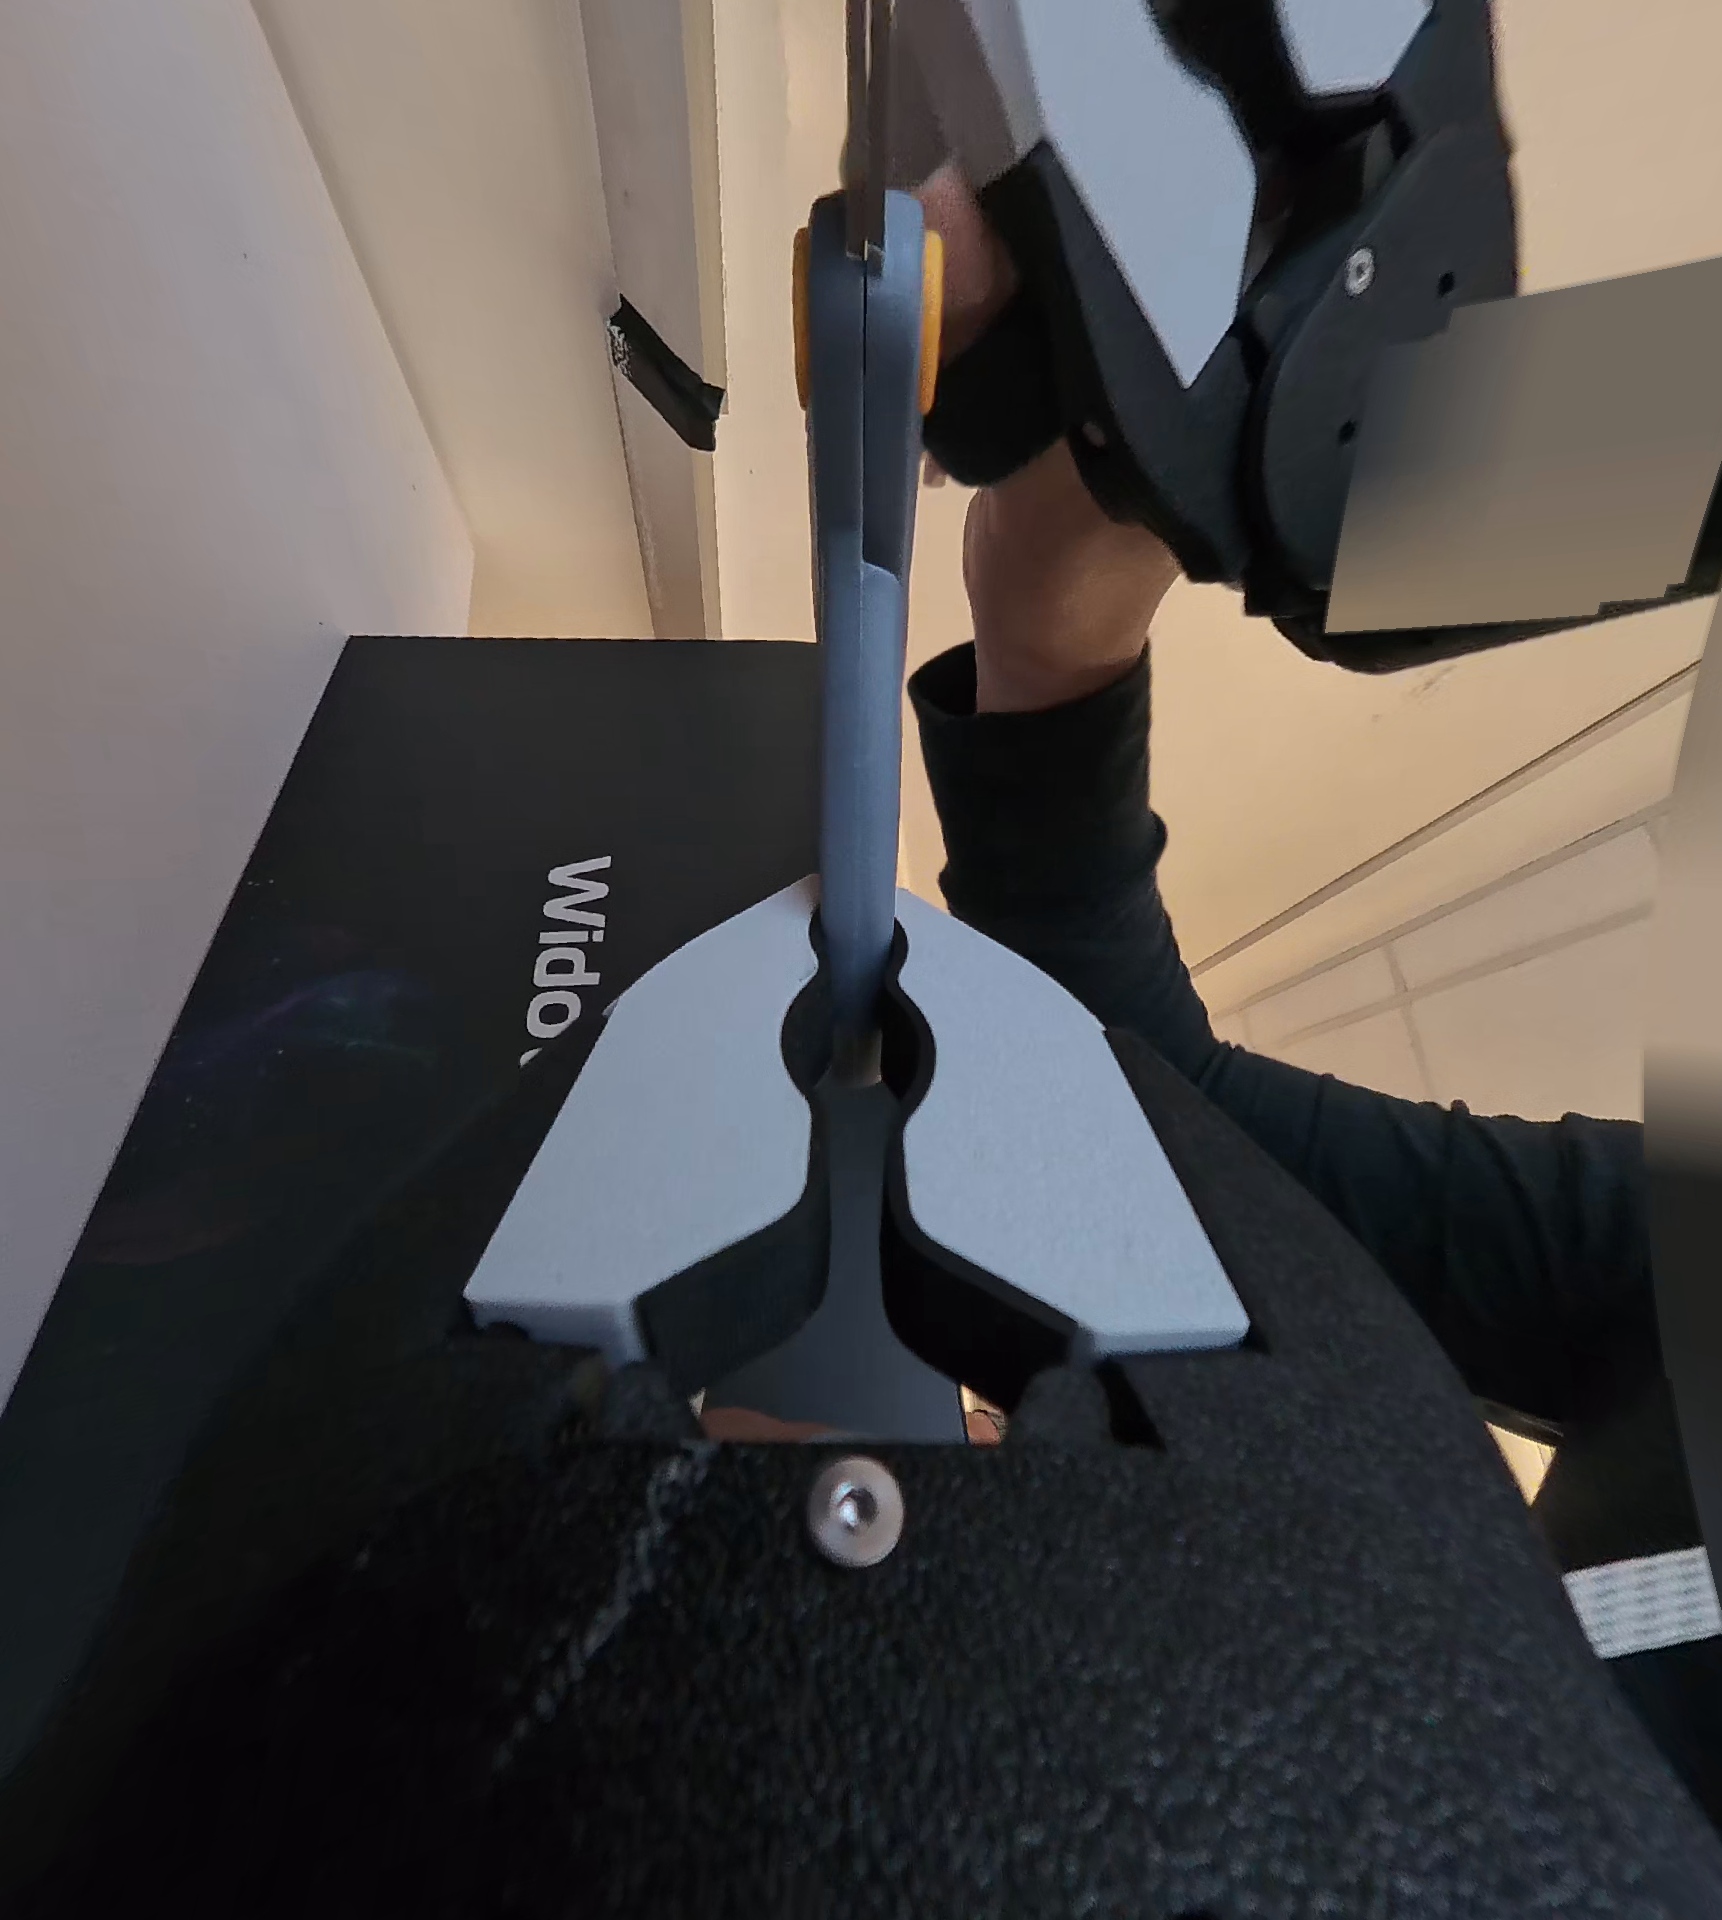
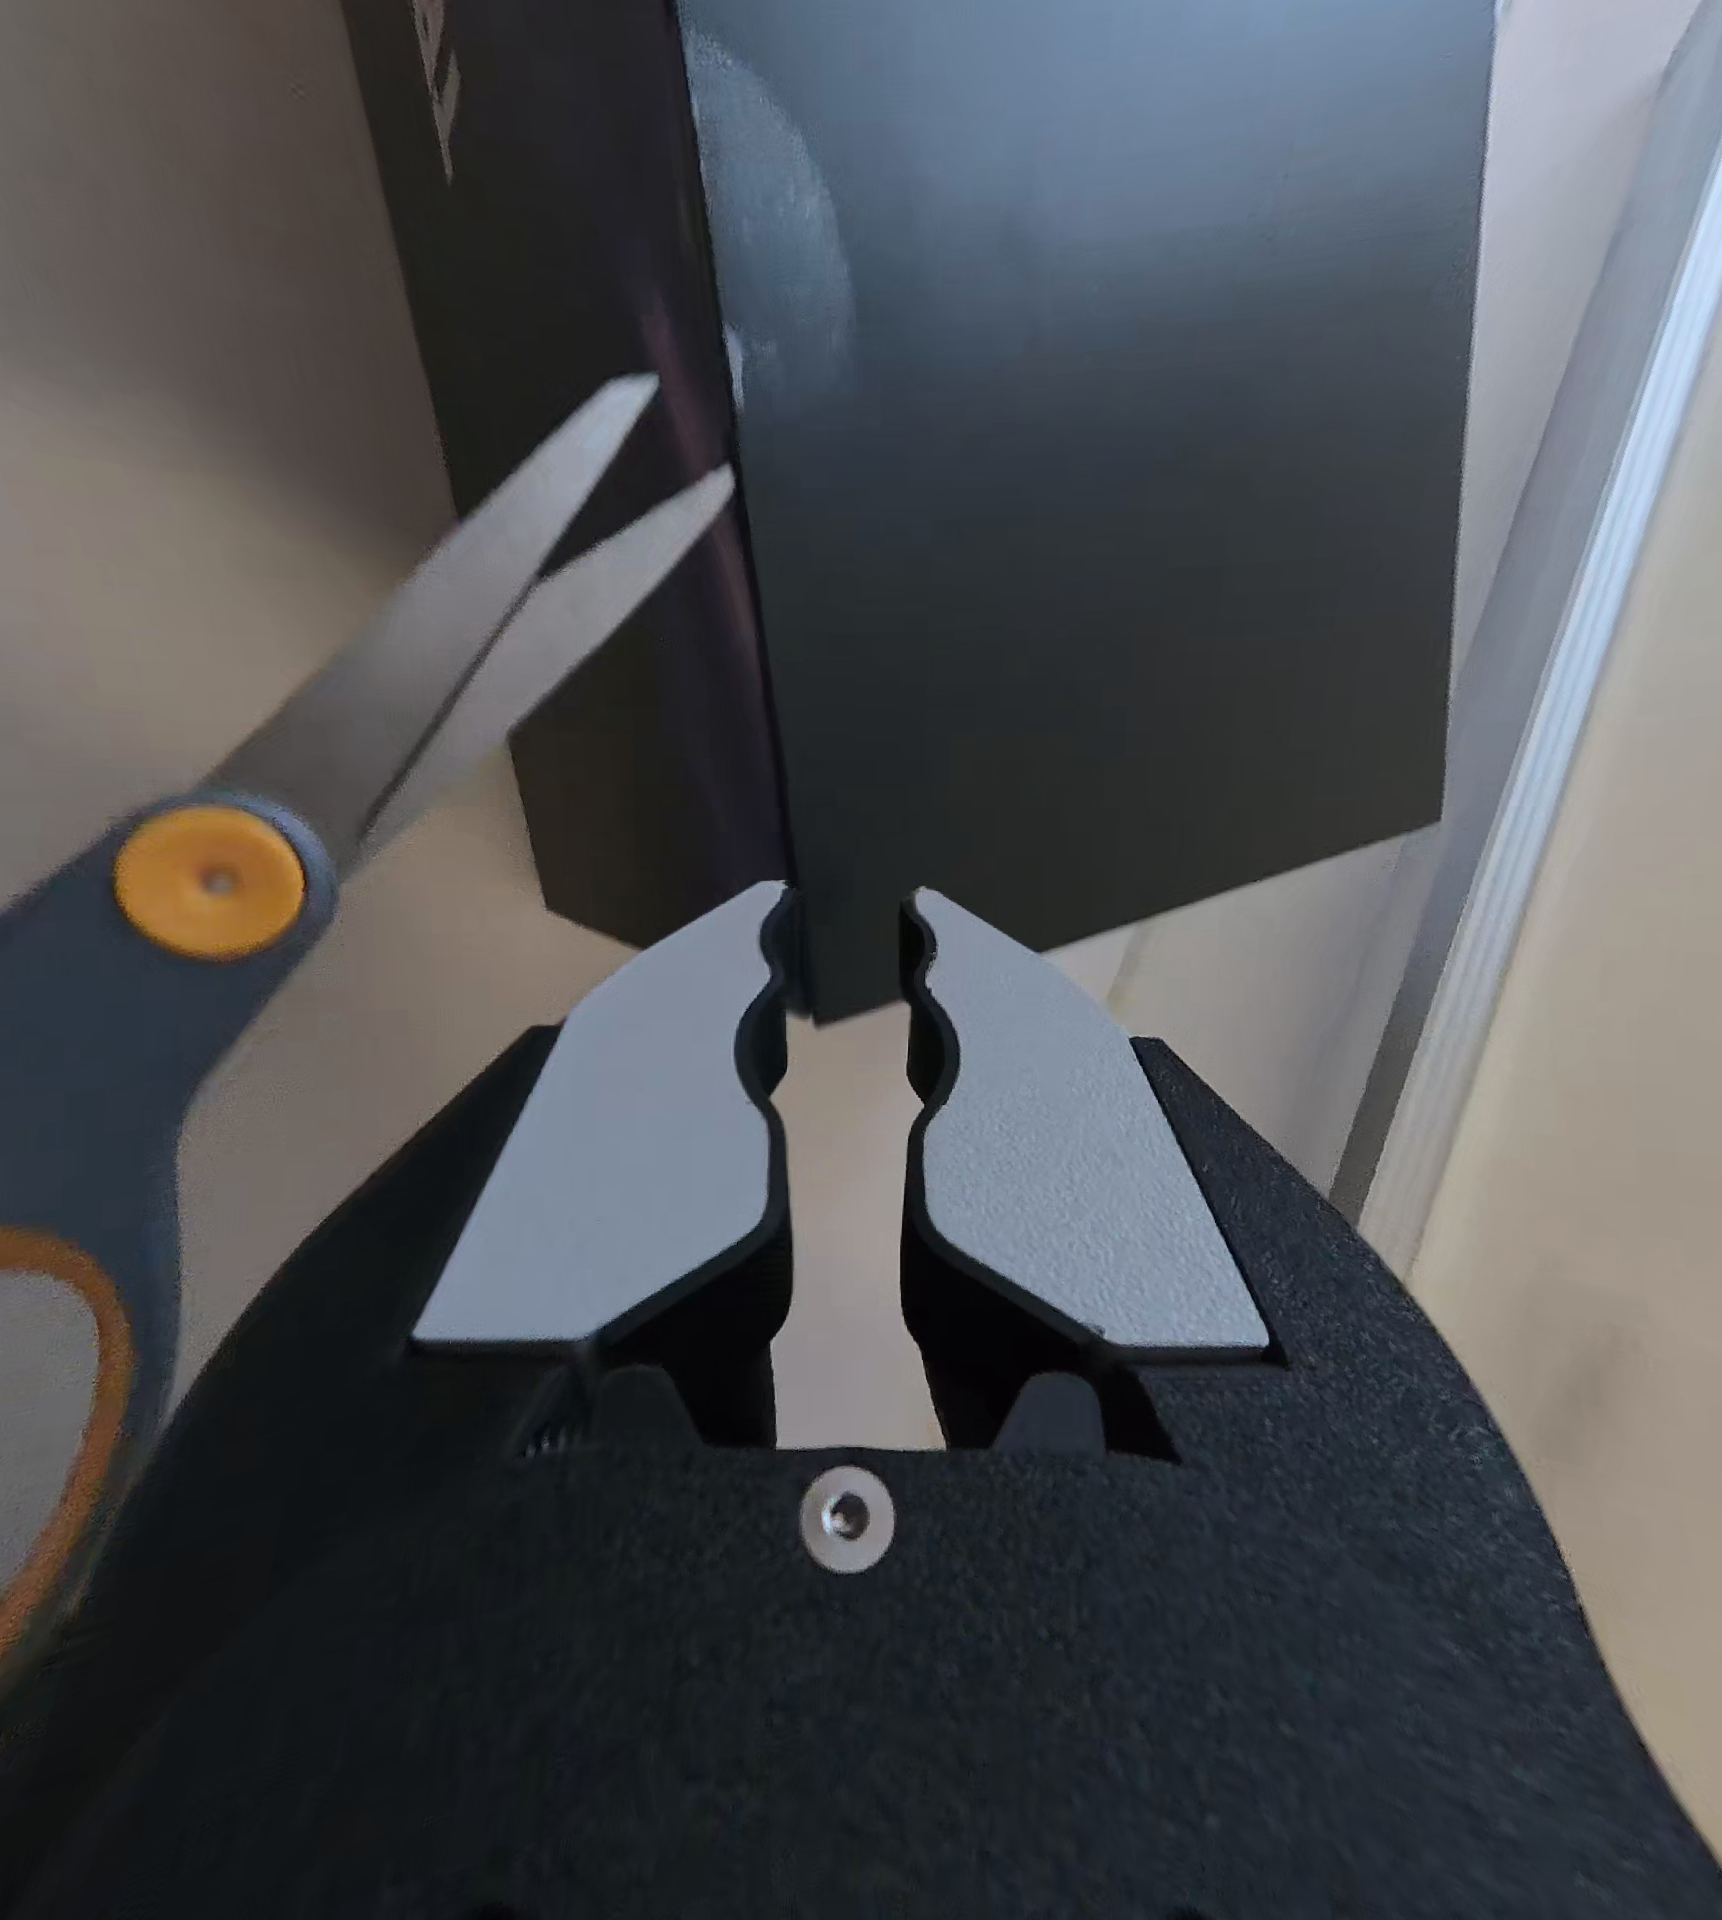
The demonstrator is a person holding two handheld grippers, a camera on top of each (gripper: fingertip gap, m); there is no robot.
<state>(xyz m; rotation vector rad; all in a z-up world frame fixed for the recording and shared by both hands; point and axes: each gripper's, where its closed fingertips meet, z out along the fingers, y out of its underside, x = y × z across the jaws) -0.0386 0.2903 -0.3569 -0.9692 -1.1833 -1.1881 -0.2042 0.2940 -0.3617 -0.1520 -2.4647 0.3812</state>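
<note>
Clamping a pair of scissors [image 1: 862, 644] by the handle, the left gripper [image 1: 857, 997] has its grey fingers [image 1: 691, 1122] pressed narrow around the blue-grey grip, seen edge-on. The scissors rise from the fingertips to an orange pivot button, with the steel blades running out past the top of the left wrist view. Behind the scissors lies a black box [image 1: 400, 935] with pale lettering, set against a white wall. Just right of the scissors, a hand in a black fingerless glove [image 1: 992, 416] and a dark sleeve hold the other gripper.

The right gripper [image 2: 846, 935] is partly spread, with a clear gap between its fingers [image 2: 628, 1143]. The lower corner of the black box [image 2: 1096, 468] sits in that gap at the fingertips; whether the pads press it cannot be told. Left of the box, the scissors [image 2: 213, 894] show blurred, their blades slightly parted and their tips reaching the box's side. Right of the box runs a pale metal frame [image 2: 1563, 727].
</note>
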